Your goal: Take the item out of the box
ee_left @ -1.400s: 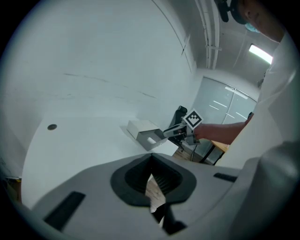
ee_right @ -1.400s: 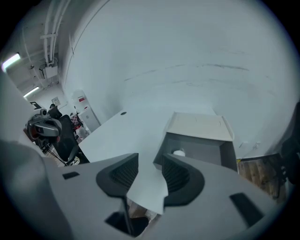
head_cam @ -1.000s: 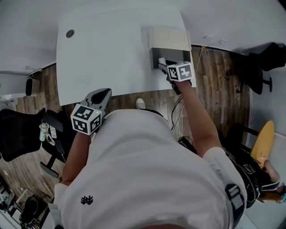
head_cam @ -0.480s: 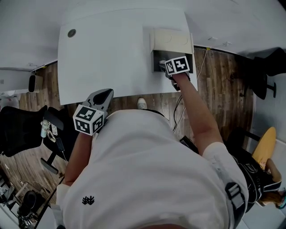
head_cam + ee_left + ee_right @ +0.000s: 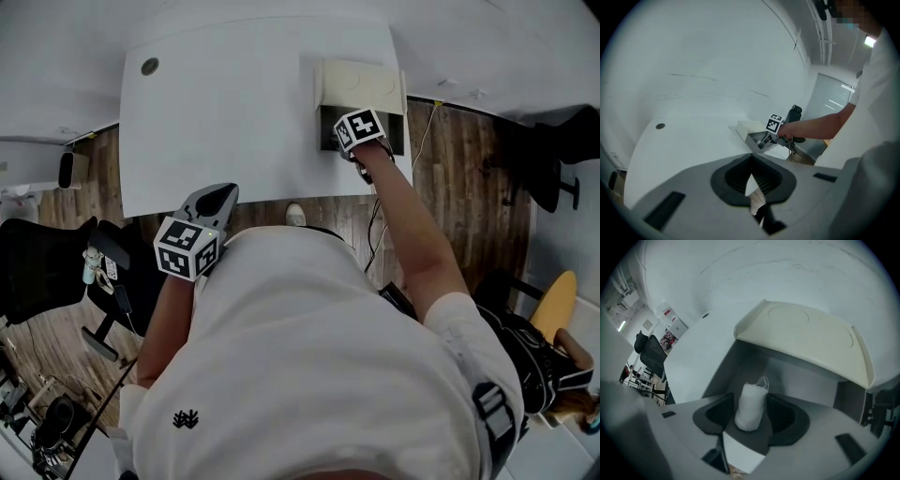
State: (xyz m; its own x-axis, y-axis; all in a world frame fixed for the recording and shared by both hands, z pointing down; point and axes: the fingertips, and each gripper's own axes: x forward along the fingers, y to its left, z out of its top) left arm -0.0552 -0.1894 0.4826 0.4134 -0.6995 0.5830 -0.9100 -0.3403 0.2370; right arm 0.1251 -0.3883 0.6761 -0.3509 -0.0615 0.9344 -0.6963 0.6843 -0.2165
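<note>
An open grey box (image 5: 327,125) with its cream lid (image 5: 361,82) folded back stands at the white table's right front edge. My right gripper (image 5: 352,140) points steeply down into it. In the right gripper view a small white pouch (image 5: 752,397) with a string loop stands upright on the box floor between the jaws of the right gripper (image 5: 751,412). The jaws have just been opening; the pads flank the pouch without visibly pressing it. My left gripper (image 5: 214,202) hovers at the table's front edge, far left of the box, shut with nothing in it (image 5: 751,177).
The white table (image 5: 234,103) has a round grommet (image 5: 149,67) at its far left corner. A cable (image 5: 413,127) hangs beside the box. A black office chair (image 5: 47,272) stands at the left on the wood floor, and another person (image 5: 553,361) sits at the right.
My right gripper has tipped further downward and sunk into the box, over the pouch. The left gripper has stayed at the table's front edge.
</note>
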